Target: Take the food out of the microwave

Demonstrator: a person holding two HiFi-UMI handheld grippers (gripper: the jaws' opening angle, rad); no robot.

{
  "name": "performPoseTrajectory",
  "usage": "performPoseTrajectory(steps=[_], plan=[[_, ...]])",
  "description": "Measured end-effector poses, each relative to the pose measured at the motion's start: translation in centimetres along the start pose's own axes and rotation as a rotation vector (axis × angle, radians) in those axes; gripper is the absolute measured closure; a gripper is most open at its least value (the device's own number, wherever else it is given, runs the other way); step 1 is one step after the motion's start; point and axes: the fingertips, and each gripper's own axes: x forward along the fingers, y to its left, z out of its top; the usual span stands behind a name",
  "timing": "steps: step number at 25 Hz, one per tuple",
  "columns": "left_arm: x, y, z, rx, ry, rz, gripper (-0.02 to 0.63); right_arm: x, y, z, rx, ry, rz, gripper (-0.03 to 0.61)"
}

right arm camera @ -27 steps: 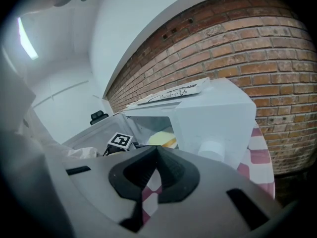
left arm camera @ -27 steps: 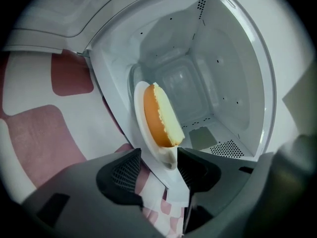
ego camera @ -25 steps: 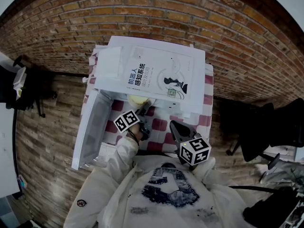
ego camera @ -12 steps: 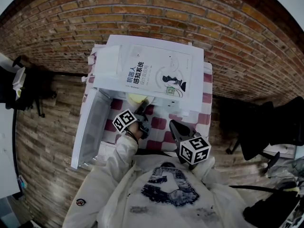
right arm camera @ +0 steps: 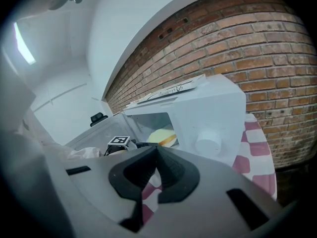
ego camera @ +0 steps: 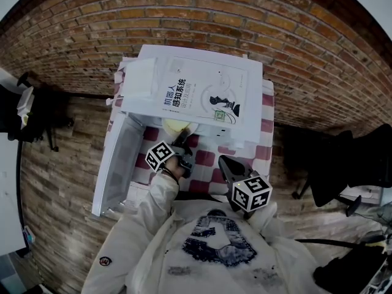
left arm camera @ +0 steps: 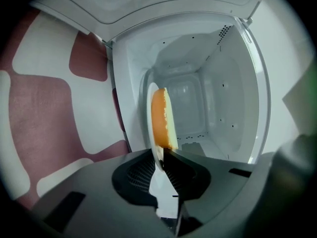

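A white microwave stands on the table with its door swung open to the left. Inside sits a white plate bearing round yellow-orange food, also visible as food at the oven's mouth. My left gripper reaches into the opening; its jaws have just been closing, the plate's rim is between them and they now pinch it. In the right gripper view the food shows inside the microwave. My right gripper hangs back near the person's chest, shut and empty.
A red-and-white checked cloth covers the small table. A printed booklet lies on the microwave's top. A brick wall is close behind, a black chair stands at the right, and the open door blocks the left side.
The left gripper's marker cube has tilted a little at the microwave's mouth. The right gripper has stayed where it was.
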Motion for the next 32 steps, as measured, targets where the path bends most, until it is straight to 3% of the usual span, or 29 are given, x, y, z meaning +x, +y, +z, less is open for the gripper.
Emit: performPoseTrajectory(steps=[4,8,18,32], plan=[[-0.1,0.0,0.1,-0.057,-0.024,-0.023,0.566,-0.1,0.1,-0.1,-0.003,0.0,0.003,0.565],[-0.2,-0.2,0.3,-0.057,-0.031,-0.032,0.591,-0.1,0.1,-0.2,-0.001,0.004,0.007,0.565],[-1.0,0.1,-0.3,-0.144,-0.052,-0.054,0.592,-0.7,0.2,-0.4,0.005,-0.003,0.01,0.565],[-3.7,-0.9,-1.3,-0.173,-0.057,-0.081,0.592,-0.7,2.0,-0.9,-0.007,-0.003,0.042,0.565]])
